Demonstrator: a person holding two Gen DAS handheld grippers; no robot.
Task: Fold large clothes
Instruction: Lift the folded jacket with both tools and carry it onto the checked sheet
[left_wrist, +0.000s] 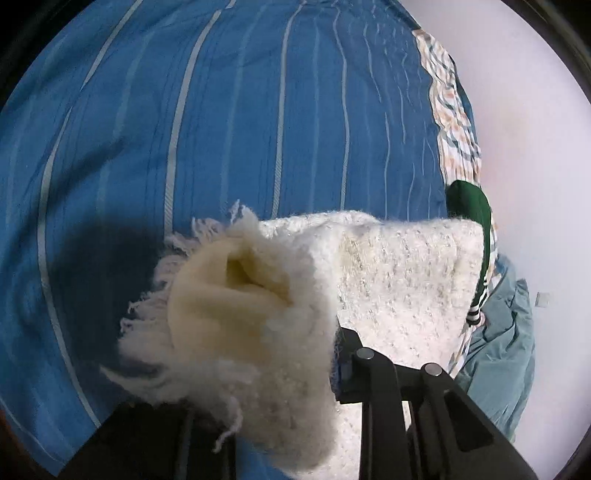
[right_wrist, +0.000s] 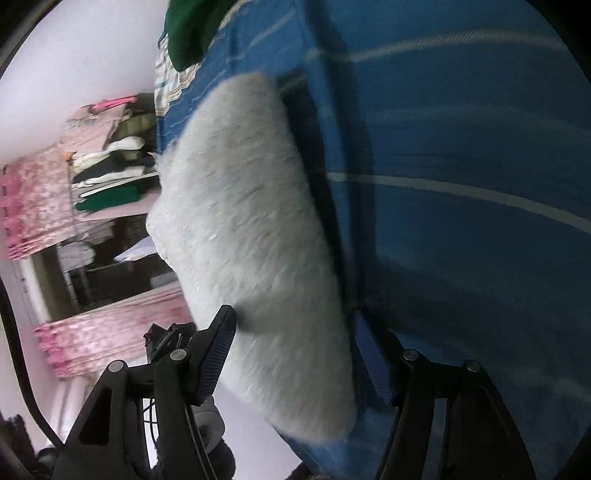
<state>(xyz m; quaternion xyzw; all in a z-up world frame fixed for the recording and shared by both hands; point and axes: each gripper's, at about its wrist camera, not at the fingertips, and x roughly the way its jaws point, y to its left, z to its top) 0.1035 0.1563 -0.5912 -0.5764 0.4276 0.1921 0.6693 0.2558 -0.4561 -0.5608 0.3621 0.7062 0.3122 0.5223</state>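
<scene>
A white fluffy knit garment lies folded on the blue striped bed sheet. Its fringed end is bunched up and lifted in my left gripper, which is shut on it. Only the right finger shows; the cloth hides the other. In the right wrist view the same white garment lies as a thick folded pad at the edge of the bed sheet. My right gripper stands open around its near end, with the cloth between the fingers.
A dark green garment and a patterned cloth lie at the bed's edge, with a teal cloth below. Beside the bed stands a shelf of stacked folded clothes with pink curtains.
</scene>
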